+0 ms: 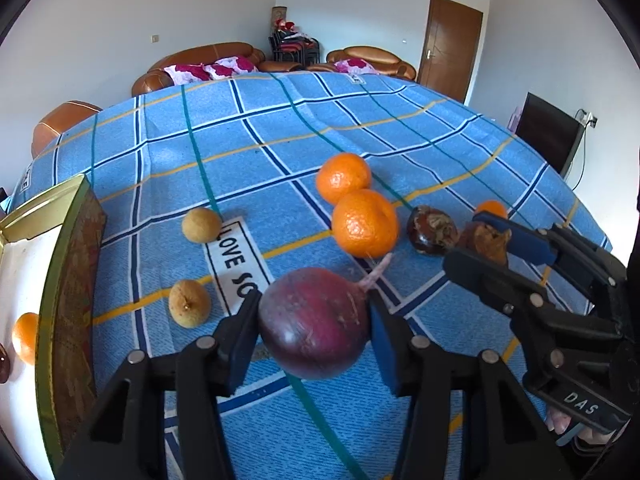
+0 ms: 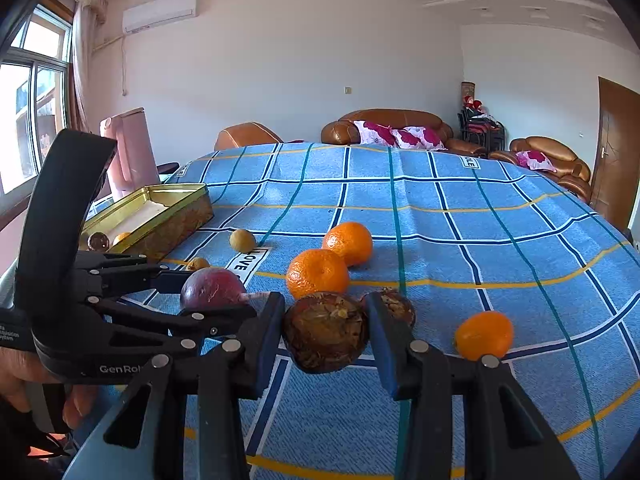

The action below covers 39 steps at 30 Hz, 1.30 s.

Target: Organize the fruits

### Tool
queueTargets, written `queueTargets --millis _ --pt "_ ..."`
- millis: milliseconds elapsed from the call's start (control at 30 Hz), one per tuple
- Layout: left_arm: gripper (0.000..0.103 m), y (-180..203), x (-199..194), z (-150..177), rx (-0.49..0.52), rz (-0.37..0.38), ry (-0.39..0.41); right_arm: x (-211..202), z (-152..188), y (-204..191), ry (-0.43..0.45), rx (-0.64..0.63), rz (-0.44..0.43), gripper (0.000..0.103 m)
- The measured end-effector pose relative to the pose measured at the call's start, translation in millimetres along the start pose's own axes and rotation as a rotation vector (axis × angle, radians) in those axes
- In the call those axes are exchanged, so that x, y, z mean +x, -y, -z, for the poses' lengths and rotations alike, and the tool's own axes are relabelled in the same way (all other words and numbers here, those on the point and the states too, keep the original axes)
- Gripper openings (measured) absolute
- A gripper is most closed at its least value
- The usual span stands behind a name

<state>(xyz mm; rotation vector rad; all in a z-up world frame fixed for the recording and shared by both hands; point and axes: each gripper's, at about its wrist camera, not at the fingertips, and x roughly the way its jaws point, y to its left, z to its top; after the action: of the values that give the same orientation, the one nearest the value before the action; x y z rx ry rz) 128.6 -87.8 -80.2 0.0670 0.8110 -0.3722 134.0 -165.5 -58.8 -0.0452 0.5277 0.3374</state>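
Table: a blue plaid cloth (image 1: 280, 128) covered the whole top, with a "LOVE" label printed near the middle.
Tin: a gold tin (image 2: 176, 216) sat open at the left edge, with one orange and a dark round fruit inside, so sorting had started.
Left gripper (image 1: 314, 326): pinching a purple passion fruit (image 1: 314, 322), pads on both its sides, stem poking out toward the oranges. Can't tell if the fruit was off the cloth.
Right gripper (image 2: 326, 334): clamped on a brown, wrinkly fruit (image 2: 326, 332), pads tight against its sides, just right of the left gripper.
Oranges: two big ones (image 1: 365, 222) touching each other mid-table, just beyond the passion fruit. A smaller orange (image 2: 484, 334) sat alone just right of the right gripper.
Other brown fruit: a second wrinkly one (image 1: 432, 230) lay beside the held one, between it and the oranges.
Small tan fruits: two (image 1: 189, 303) loose on the cloth between the tin and the label, a bit apart.
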Motion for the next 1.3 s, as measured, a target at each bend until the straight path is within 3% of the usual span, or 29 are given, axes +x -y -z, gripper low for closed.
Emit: queueTargets --millis 633,1300 --pt "0.053 -3.6 -34.7 1.8 -0.012 -0.065 0.184 -10.4 3.9 -10.0 0.072 -0.058 -0.011 0.044" --pt "0.053 4.0 -58.9 9.3 0.012 -0.113 0.308 -20.5 7.6 -11.6 0.140 -0.076 -0.027 0.044"
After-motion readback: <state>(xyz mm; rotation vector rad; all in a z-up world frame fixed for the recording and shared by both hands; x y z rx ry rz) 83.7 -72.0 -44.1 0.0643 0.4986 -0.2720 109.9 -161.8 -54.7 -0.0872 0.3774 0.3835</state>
